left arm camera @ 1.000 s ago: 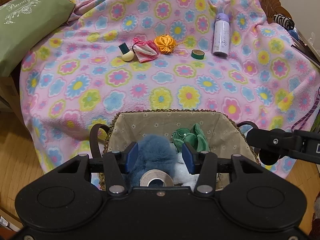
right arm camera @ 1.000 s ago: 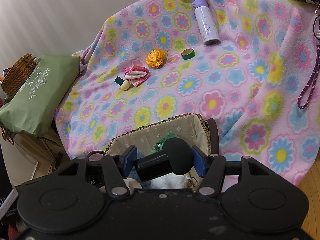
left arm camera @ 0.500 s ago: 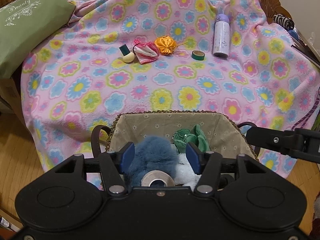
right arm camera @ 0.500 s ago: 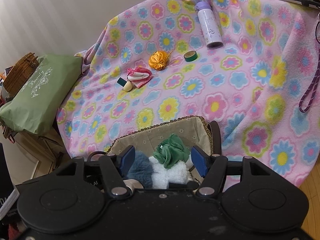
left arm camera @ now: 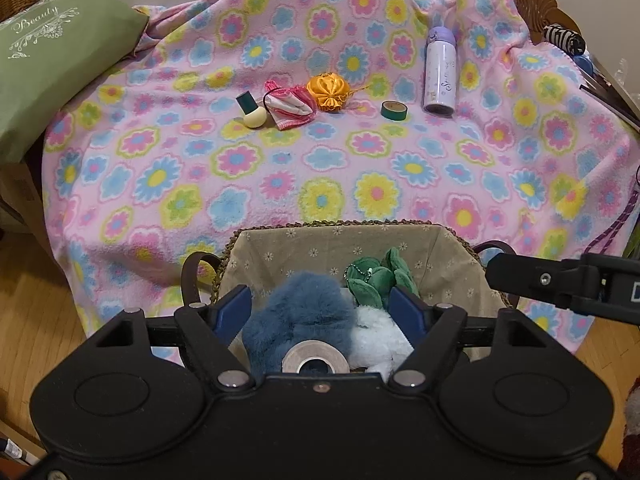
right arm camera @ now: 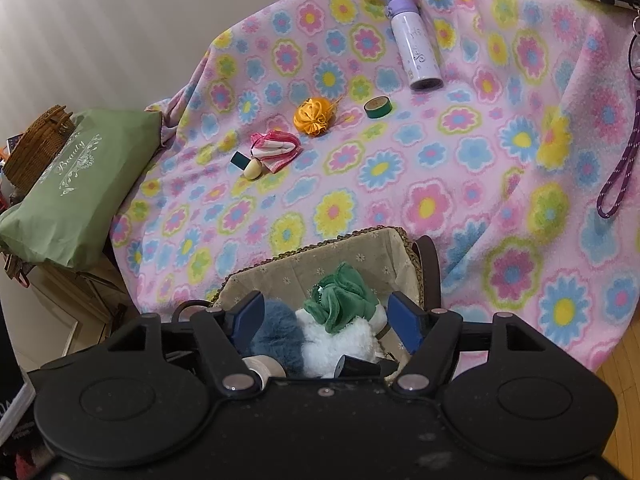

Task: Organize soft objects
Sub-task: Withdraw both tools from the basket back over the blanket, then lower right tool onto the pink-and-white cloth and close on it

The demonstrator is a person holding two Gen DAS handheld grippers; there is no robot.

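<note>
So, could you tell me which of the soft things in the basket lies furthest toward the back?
The green plush, which sits behind the blue fluffy one and the white fluffy one, nearest the far wall of the basket.

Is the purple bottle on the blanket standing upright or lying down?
Standing upright. The purple bottle rests on its base on the flowered blanket, with its cap pointing up, in both wrist views.

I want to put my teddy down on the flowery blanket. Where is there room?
The widest bare stretch of blanket lies between the basket and the far row of small things. That row is crowded: cream bottle, pink pouch, orange pouch, green tape roll, purple flask. The basket is full too.
</note>
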